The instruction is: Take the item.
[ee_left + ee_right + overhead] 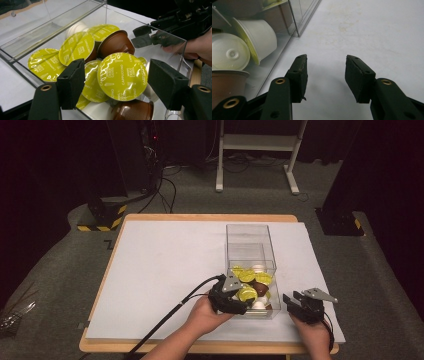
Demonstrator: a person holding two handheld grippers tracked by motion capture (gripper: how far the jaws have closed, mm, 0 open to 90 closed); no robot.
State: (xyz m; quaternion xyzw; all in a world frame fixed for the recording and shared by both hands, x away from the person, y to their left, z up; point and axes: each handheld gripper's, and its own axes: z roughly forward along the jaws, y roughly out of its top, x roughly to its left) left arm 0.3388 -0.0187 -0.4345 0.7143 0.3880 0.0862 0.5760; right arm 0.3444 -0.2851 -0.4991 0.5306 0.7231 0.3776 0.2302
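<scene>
Left claw spread wide over the near end of the clear box, gripping nothing. Straight ahead between its pads, not touching them: a coffee pod with a yellow-green lid, tilted on top of the heap, brown pods just beyond. Right claw parted, empty, above bare white sheet, the box wall beside its left pad, white pods behind that wall.

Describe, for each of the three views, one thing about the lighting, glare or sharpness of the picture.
High view: the white table cover is bright, the room around it nearly black. Left gripper view: light glints off the yellow foil lid; the clear box wall shows pale reflections. Right gripper view: the pale capsule looks soft, and faint shadows lie beneath the right tool.
</scene>
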